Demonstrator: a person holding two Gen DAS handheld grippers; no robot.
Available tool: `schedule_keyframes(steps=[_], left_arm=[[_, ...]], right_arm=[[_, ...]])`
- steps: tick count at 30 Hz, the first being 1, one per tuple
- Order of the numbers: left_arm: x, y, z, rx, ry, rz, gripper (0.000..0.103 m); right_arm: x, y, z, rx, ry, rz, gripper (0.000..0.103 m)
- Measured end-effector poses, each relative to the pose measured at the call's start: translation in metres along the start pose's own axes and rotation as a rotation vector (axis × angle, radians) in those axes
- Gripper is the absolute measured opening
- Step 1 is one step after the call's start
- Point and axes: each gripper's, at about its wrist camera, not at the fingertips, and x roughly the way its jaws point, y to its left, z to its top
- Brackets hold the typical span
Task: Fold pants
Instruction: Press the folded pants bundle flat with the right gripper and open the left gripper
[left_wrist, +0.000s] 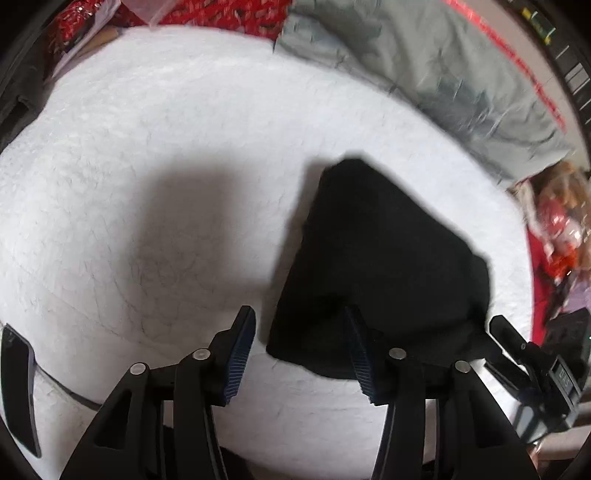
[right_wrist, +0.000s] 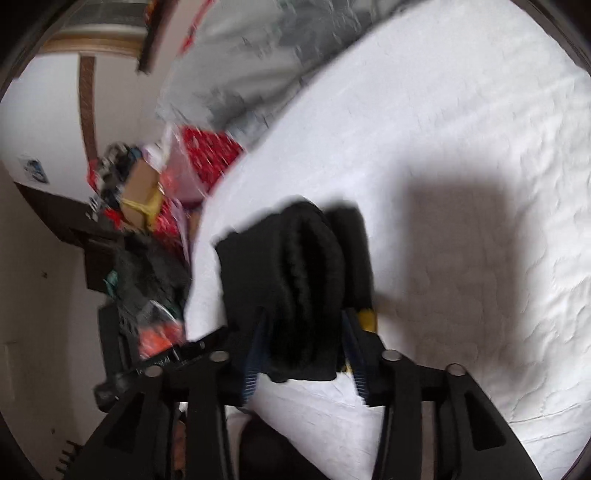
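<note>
The black pants (left_wrist: 384, 266) lie folded into a compact bundle on the white fleece blanket (left_wrist: 166, 147). My left gripper (left_wrist: 299, 321) is open just above the blanket, its right finger at the bundle's near edge and its left finger over bare blanket. In the right wrist view the same pants (right_wrist: 295, 266) sit bunched between the fingers of my right gripper (right_wrist: 304, 325), whose jaws stand fairly wide with the thick fold between them; I cannot tell whether they grip it. The right gripper's body also shows in the left wrist view (left_wrist: 524, 362), at the bundle's right side.
A grey duvet (left_wrist: 443, 66) is heaped at the far side of the bed. Red patterned fabric (left_wrist: 229, 14) and clutter lie beyond the blanket. A cardboard box (right_wrist: 142, 192), red bags and dark furniture (right_wrist: 74, 221) stand off the bed's edge.
</note>
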Motion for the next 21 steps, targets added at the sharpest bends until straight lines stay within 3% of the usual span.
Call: schedule_keyframes(steps=[1, 2, 7, 9, 10, 14, 16, 21], left_arm=[[-0.005, -0.002, 0.006, 0.006, -0.019, -0.002, 0.068], [-0.007, -0.004, 0.012, 0.007, -0.031, 0.004, 0.071], [0.010, -0.025, 0.045, 0.011, -0.019, 0.042, 0.072], [0.020, -0.026, 0.055, 0.022, -0.014, 0.077, 0.071], [0.028, -0.030, 0.059, 0.035, -0.013, 0.113, 0.072], [0.066, -0.038, 0.063, 0.049, 0.009, 0.141, 0.074], [0.072, -0.035, 0.065, 0.020, 0.017, 0.113, 0.076], [0.051, -0.019, 0.058, 0.003, 0.014, 0.042, 0.074]], right_arm=[[-0.005, 0.002, 0.006, 0.002, -0.031, -0.005, 0.064], [-0.005, 0.004, 0.012, 0.003, -0.043, -0.015, 0.068], [0.012, 0.021, 0.033, -0.049, -0.074, -0.122, 0.068], [0.021, 0.024, 0.036, -0.074, -0.070, -0.134, 0.059], [0.024, 0.025, 0.038, -0.090, -0.070, -0.149, 0.043], [0.026, 0.002, 0.040, -0.069, -0.077, -0.199, 0.037], [0.028, -0.013, 0.040, -0.044, -0.059, -0.190, 0.046], [0.015, -0.013, 0.039, 0.008, -0.026, -0.057, 0.049]])
